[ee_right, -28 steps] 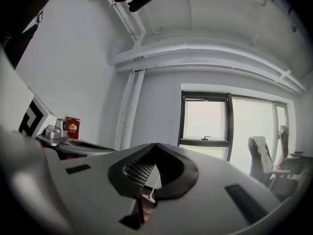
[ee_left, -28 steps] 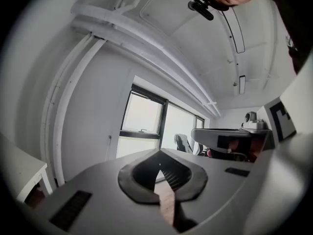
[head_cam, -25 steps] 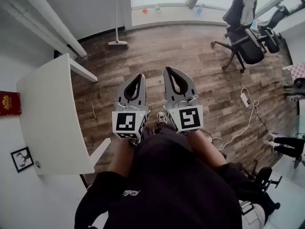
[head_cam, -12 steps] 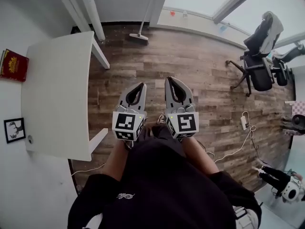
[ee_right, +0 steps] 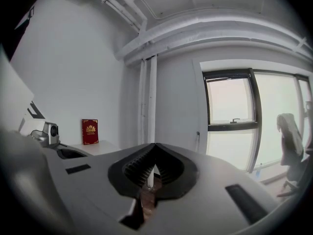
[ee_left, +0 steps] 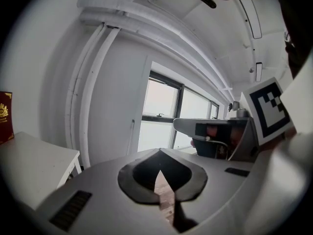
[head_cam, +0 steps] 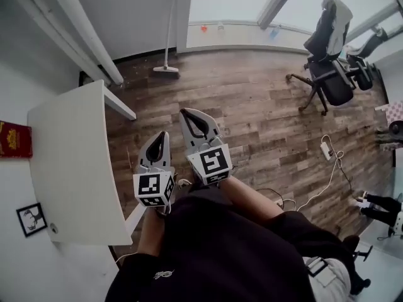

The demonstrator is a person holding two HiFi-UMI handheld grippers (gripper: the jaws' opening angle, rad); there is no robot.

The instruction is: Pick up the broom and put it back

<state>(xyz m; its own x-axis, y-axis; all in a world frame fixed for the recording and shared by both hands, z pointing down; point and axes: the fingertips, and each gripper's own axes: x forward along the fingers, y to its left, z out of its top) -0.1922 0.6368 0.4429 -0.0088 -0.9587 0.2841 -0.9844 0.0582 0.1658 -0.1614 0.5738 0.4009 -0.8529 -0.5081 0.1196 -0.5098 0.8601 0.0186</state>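
The broom (head_cam: pixel 167 55) leans upright against the far wall beside the window, its head on the wood floor. Its thin handle also shows in the left gripper view as the broom handle (ee_left: pixel 131 136), and in the right gripper view as the broom handle (ee_right: pixel 197 142). My left gripper (head_cam: pixel 159 135) is held low in front of my body, shut with nothing in it, tips meeting (ee_left: pixel 159 152). Slightly ahead of it and to its right, my right gripper (head_cam: pixel 187 112) is shut and empty too (ee_right: pixel 155 146). Both point towards the broom and are far short of it.
A white table (head_cam: pixel 69 168) stands close on the left, against a wall with a red book (head_cam: pixel 14 139) and a framed picture (head_cam: pixel 28 219). White pipes (head_cam: pixel 82 30) run up the wall. An office chair (head_cam: pixel 330 68) and a power strip with cable (head_cam: pixel 326 148) lie to the right.
Both grippers have shifted left and lower in the head view, the left one drawn back nearer my body. The view swung, with the table now closer. Both stay shut.
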